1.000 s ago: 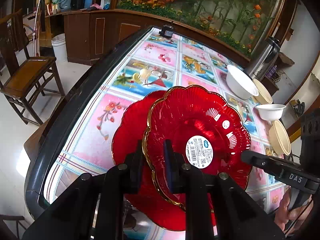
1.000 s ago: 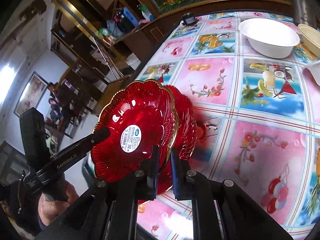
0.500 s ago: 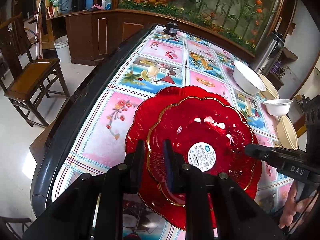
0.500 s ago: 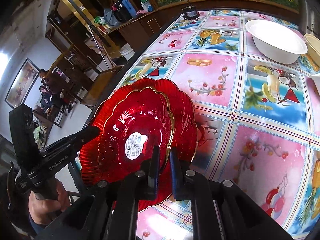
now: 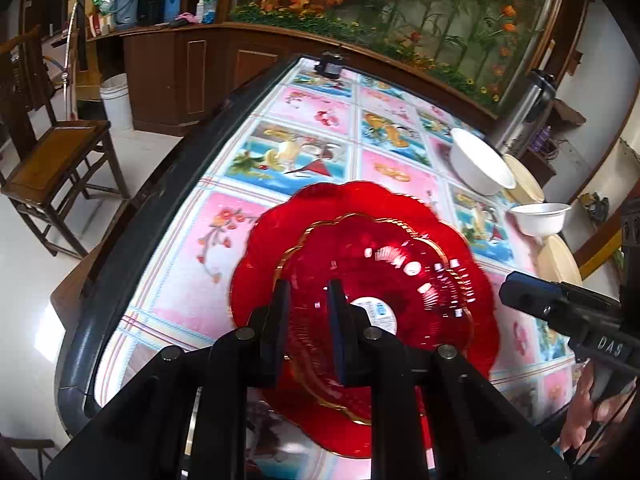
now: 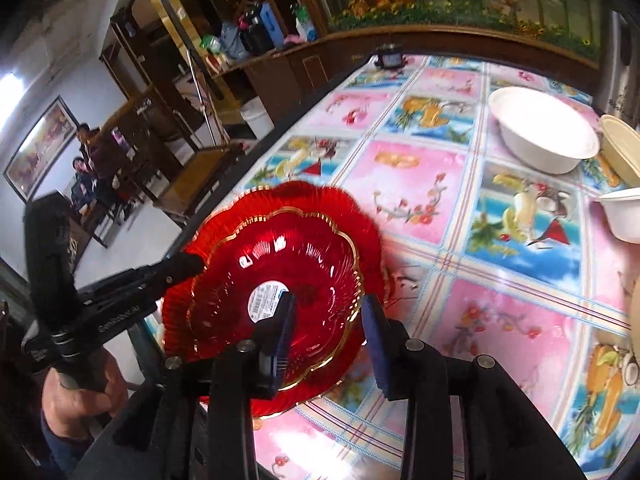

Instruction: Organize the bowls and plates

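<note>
Black and blue-padded, the right gripper is opening: its jaws stand apart on either side of the near rim of the small red plate, and the pads are clear of it. That gold-edged plate, with a white barcode sticker at its middle, lies nested in the large red plate, which sits on the flowered tablecloth near the table's dark edge. On the opposite rim, the left gripper has its jaws drawn close together and pinched on the small red plate; from the right wrist view its tip meets the plate's far edge, with a hand around the handle below. In the left wrist view the right gripper shows as a dark arm just off the plates' right side.

Further out across the cloth stand a big white bowl, a cream bowl just beside it, and a small white bowl nearer. A steel flask rises behind the bowls. Off the table stand a wooden chair and a white bucket
</note>
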Tool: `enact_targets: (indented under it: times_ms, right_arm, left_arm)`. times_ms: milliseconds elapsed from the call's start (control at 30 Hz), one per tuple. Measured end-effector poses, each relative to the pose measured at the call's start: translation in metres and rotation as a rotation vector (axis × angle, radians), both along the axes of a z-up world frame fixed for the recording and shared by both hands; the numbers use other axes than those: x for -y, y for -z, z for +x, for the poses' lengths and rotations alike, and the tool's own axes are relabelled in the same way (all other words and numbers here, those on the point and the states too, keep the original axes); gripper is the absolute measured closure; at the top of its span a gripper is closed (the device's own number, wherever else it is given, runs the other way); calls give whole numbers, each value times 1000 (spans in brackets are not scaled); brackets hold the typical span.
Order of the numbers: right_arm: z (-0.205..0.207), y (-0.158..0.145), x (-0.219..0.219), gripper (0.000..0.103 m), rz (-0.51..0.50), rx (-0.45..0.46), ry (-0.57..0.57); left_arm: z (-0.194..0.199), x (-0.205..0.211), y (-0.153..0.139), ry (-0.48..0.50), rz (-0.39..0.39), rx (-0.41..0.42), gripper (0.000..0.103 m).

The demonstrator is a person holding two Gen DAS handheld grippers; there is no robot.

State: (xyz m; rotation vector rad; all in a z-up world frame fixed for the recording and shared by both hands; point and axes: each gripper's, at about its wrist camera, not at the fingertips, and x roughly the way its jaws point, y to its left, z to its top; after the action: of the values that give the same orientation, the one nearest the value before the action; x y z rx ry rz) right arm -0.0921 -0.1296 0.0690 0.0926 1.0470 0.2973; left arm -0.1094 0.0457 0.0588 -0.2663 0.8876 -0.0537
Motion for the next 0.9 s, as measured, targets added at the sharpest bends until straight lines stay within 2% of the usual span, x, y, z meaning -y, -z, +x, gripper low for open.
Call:
enact_targets:
  times_ms: [167,300,433,533,700,767,900]
  right_arm:
    - [-3,-15,26,68,55,21,46]
    - [-8,-22,56,68,114,36,104]
    - [-11,-34,97,68,166,67,176]
    - [-11,-61,148,68,173,149,302]
    - [4,-101,243,65,82,282,588]
    - [24,-100,281,65,39,265,683]
    - [63,-63,325,65,143,141,715]
  left_arm:
    - [0,15,-8,62,-53,11,87]
    - [1,35,-15,108,-58,16,87]
    - [5,61,-21,173,-66,13,78]
    - [7,84,-26,233,-64,14,78]
    - [9,118,-29,321,-69,11,78]
    - [10,129,-28,350,-75,2,78]
    - [9,142,-25,386,-82,-17,78]
